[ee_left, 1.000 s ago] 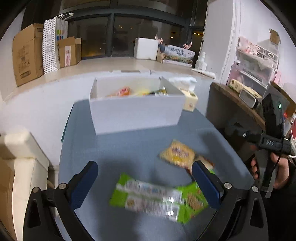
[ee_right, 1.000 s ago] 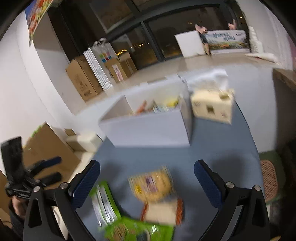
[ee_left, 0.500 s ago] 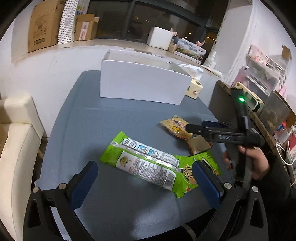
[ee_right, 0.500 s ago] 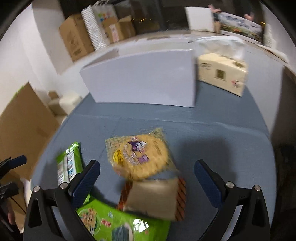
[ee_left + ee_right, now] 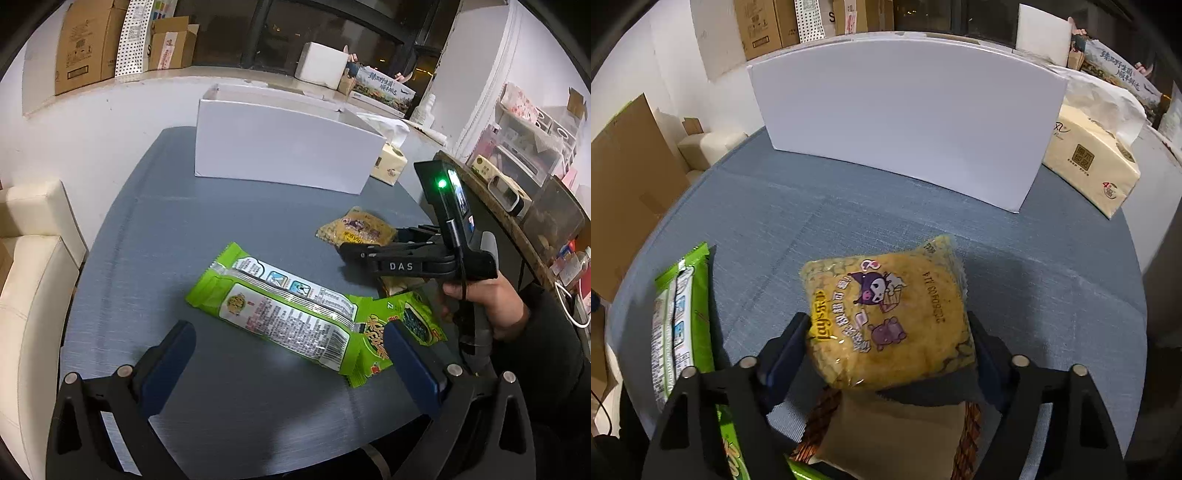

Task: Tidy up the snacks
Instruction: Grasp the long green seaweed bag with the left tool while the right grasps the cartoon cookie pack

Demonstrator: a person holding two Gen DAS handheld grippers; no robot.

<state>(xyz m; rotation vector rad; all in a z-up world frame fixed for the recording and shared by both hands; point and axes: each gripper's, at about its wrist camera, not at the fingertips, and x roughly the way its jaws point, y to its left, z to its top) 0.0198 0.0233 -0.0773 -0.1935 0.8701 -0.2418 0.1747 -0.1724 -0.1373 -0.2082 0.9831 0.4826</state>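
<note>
A yellow snack bag (image 5: pixel 886 314) lies on the blue-grey table (image 5: pixel 849 221), partly over a tan packet (image 5: pixel 894 435). My right gripper (image 5: pixel 884 343) straddles the yellow bag and its jaws are closing; the pads stand at the bag's two sides without visibly squeezing it. A long green packet (image 5: pixel 280 310) lies flat in front of my left gripper (image 5: pixel 288 365), which hovers open just short of it, nothing between its fingers. A smaller green packet (image 5: pixel 399 332) overlaps the long one's right end. The white box (image 5: pixel 284 147) stands at the table's far side.
A tissue pack (image 5: pixel 1093 162) sits right of the white box. A cream chair (image 5: pixel 33 266) stands off the table's left edge, a cluttered wooden shelf (image 5: pixel 517 221) off the right. Cardboard boxes (image 5: pixel 85 44) line the far ledge. A hand (image 5: pixel 495 299) holds the right gripper.
Both grippers sank toward the table. The right one moved over the yellow bag and its jaws narrowed around it. The left one came closer to the long green packet.
</note>
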